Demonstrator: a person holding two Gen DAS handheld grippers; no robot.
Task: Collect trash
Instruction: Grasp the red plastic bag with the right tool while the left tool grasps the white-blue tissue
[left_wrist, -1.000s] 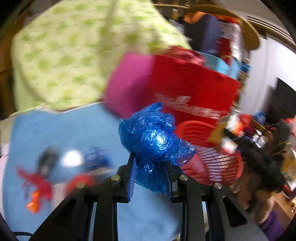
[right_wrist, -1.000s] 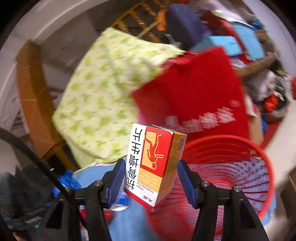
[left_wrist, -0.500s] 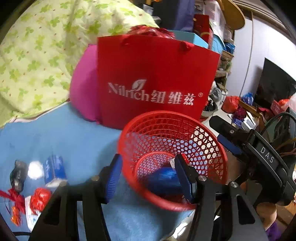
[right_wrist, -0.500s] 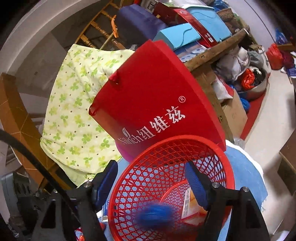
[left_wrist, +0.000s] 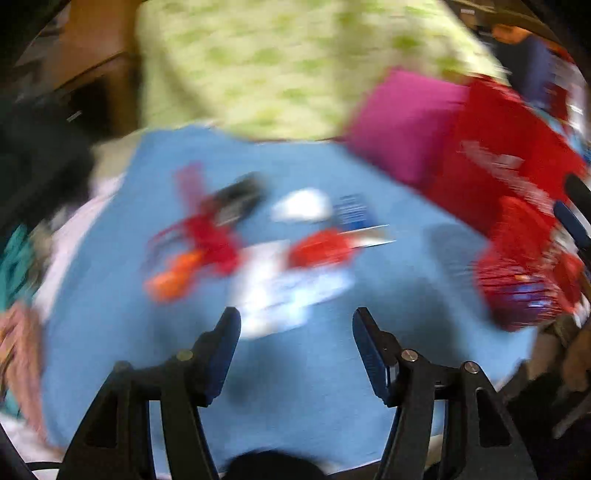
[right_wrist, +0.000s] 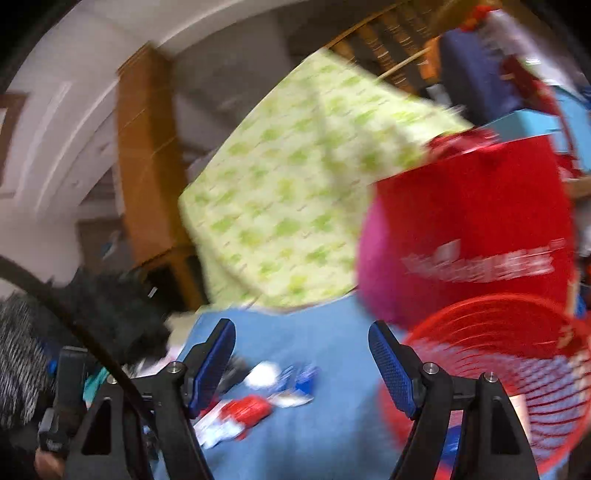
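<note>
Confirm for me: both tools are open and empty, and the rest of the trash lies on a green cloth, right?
Not quite: the left tool and right tool are open and empty, but the trash lies on a blue cloth, as the left wrist view shows.

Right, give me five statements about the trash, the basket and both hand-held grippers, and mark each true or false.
1. The left hand-held gripper holds a blue plastic wad. False: its jaws, just opening, are empty.
2. The right hand-held gripper is open and empty. True.
3. Litter lies on the blue cloth. True.
4. The red mesh basket is upside down. False: its opening faces up.
5. A red paper bag stands behind the basket. True.
</note>
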